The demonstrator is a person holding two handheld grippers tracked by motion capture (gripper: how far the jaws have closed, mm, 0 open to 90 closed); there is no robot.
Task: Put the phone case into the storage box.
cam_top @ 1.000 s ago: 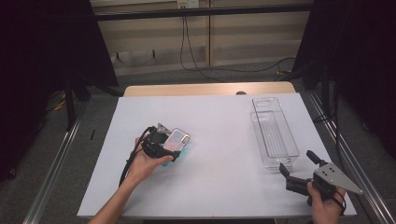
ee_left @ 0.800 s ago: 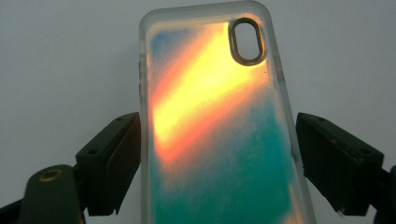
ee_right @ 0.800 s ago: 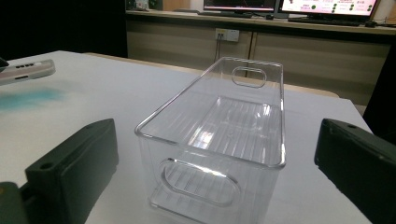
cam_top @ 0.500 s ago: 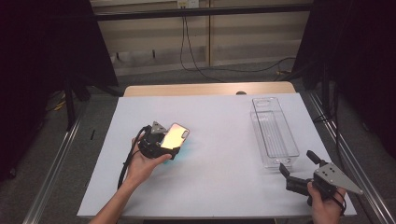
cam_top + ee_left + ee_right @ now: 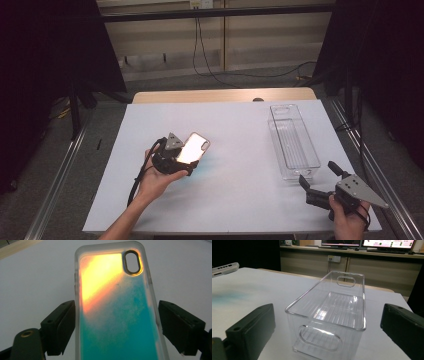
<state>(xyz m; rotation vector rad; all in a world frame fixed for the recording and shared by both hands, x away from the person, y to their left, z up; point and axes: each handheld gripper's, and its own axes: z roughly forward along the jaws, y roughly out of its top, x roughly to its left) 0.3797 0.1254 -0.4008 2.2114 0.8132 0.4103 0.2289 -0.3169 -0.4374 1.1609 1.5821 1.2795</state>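
Note:
A translucent phone case (image 5: 193, 148), orange at the camera end and teal below, is held just above the white table (image 5: 240, 120) left of centre. My left gripper (image 5: 172, 156) is shut on the phone case, and in the left gripper view its jaws press both long edges of the case (image 5: 112, 302). My right gripper (image 5: 317, 173) stands open at the near right corner, with nothing between its jaws. It points at the short end of a clear plastic bin (image 5: 293, 141), which stands empty (image 5: 350, 275). The case (image 5: 224, 268) also shows far left in the right gripper view.
A teal glow (image 5: 202, 167) lies on the table under the case. The bin runs lengthwise along the right side. Metal rails (image 5: 55, 180) flank the table, and cables (image 5: 210, 60) trail on the floor behind.
My left gripper has lifted and tilted the phone case slightly, so its surface now catches a bright glare. The right gripper has stayed put.

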